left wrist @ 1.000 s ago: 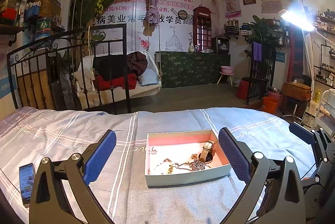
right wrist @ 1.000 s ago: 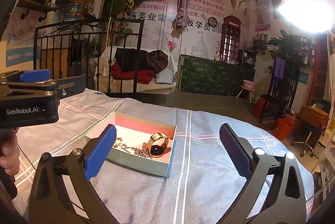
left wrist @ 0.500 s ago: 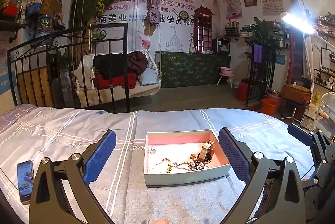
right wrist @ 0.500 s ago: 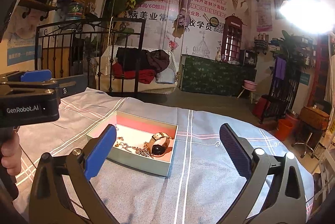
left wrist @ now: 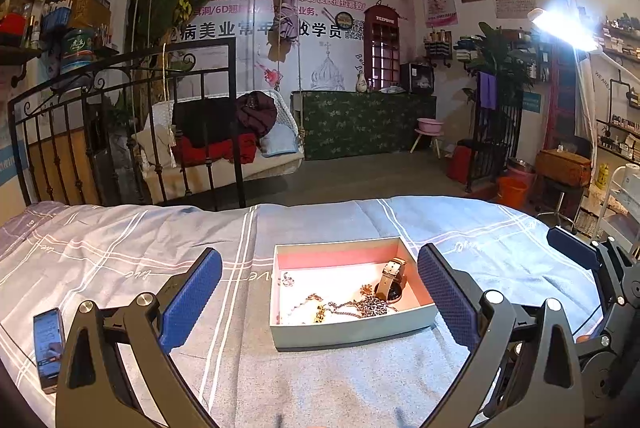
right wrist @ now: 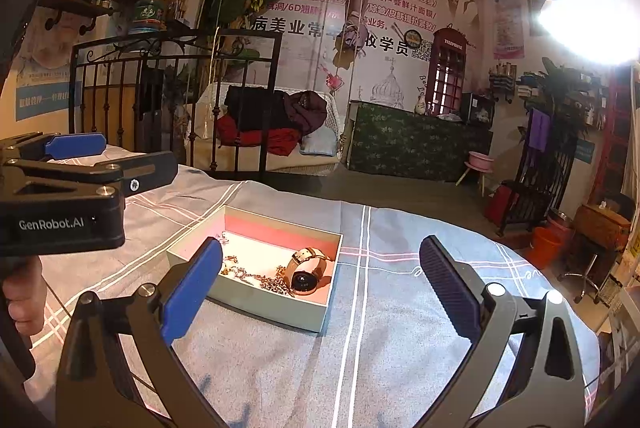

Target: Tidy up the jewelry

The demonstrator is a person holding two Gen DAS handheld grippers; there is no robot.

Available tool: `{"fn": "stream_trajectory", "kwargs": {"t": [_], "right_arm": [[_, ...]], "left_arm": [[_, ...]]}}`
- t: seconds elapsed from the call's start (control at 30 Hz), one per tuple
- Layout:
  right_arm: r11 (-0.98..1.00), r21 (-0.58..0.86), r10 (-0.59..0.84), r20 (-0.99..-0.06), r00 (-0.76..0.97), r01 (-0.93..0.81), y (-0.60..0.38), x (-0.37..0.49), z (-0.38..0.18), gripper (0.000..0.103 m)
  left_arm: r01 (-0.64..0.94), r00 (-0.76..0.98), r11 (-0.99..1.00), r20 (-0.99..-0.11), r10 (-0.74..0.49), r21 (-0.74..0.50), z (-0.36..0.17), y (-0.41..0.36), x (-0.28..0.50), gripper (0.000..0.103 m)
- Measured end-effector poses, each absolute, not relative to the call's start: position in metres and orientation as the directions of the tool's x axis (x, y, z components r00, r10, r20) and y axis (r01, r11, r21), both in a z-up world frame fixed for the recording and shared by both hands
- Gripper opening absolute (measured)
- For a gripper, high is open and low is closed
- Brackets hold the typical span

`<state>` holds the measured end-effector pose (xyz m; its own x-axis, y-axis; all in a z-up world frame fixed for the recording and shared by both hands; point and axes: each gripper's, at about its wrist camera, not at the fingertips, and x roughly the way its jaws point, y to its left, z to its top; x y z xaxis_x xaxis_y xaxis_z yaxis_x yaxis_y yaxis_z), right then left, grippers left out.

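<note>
An open grey box [left wrist: 352,332] with a pink lining sits on the bed [left wrist: 120,248]. Inside lie a tan-strapped watch [left wrist: 390,278], tangled chains [left wrist: 352,308] and a small ring [left wrist: 287,281]. My left gripper [left wrist: 320,292] is open and empty, above the bed just before the box. In the right wrist view the box [right wrist: 264,304] lies ahead to the left, holding the watch [right wrist: 306,274] and chains [right wrist: 256,274]. My right gripper [right wrist: 320,292] is open and empty, to the right of the box. The left gripper's body [right wrist: 60,204] shows at the left edge.
A phone [left wrist: 49,348] lies on the bed at the left. A black iron bed frame [left wrist: 120,120] stands beyond the far edge. The right gripper's finger [left wrist: 576,248] shows at the right edge. The bedspread is grey-blue with white stripes.
Both views have shifted only slightly; the left gripper has drifted a little left. Both grippers stay open and the box's contents have not moved.
</note>
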<state>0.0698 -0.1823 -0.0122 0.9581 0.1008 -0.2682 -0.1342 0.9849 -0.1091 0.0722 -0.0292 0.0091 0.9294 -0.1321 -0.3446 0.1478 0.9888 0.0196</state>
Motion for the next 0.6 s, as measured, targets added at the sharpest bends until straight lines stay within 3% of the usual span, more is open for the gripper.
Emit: {"fn": "stream_trajectory", "kwargs": {"t": [0.6], "right_arm": [[0.983, -0.114, 0.109, -0.283, 0.953, -0.146, -0.1828, 0.069, -0.0147, 0.097]], "left_arm": [[0.117, 0.926, 0.992, -0.366, -0.09, 0.052, 0.0111, -0.0317, 0.076, 0.097]]}}
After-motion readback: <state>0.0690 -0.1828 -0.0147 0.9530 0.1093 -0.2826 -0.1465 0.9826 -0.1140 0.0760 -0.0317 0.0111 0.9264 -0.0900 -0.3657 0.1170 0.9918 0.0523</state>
